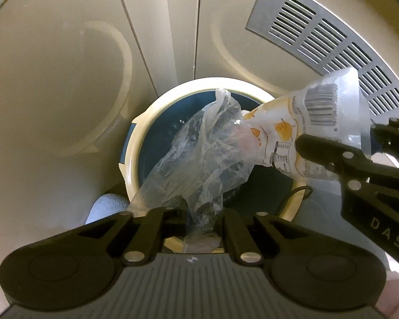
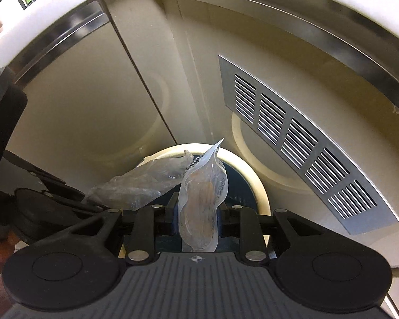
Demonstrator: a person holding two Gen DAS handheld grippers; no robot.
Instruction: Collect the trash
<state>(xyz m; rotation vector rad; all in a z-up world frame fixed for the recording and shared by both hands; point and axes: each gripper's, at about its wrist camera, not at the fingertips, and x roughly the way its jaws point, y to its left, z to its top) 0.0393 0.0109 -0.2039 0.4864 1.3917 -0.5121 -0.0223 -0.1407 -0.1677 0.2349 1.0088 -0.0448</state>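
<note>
The left gripper (image 1: 196, 212) is pointing straight down, its jaws standing a little apart with a crumpled clear plastic bag (image 1: 199, 154) hanging between them; whether the pads are pressing on the film cannot be told. The bag is trailing forward from the jaws over the mouth of the trash bin (image 1: 135, 175). The bin is sitting directly beneath and just ahead of the fingers, showing a cream rim and a dark blue interior.

To the right of the left gripper, the right gripper (image 2: 198, 212) is reaching in at a downward slant. Its jaws are narrowly parted and closing on a printed snack wrapper (image 2: 202, 196), which is standing up between the pads. In the left wrist view, the same wrapper (image 1: 306, 122) is showing a barcode and orange print, and is hanging above the right side of the bin rim, touching the clear bag.

Beyond both grippers, beige cabinet doors (image 1: 79, 79) are rising behind the bin. A slotted metal vent panel (image 2: 300, 146) is lying ahead and to the right.
</note>
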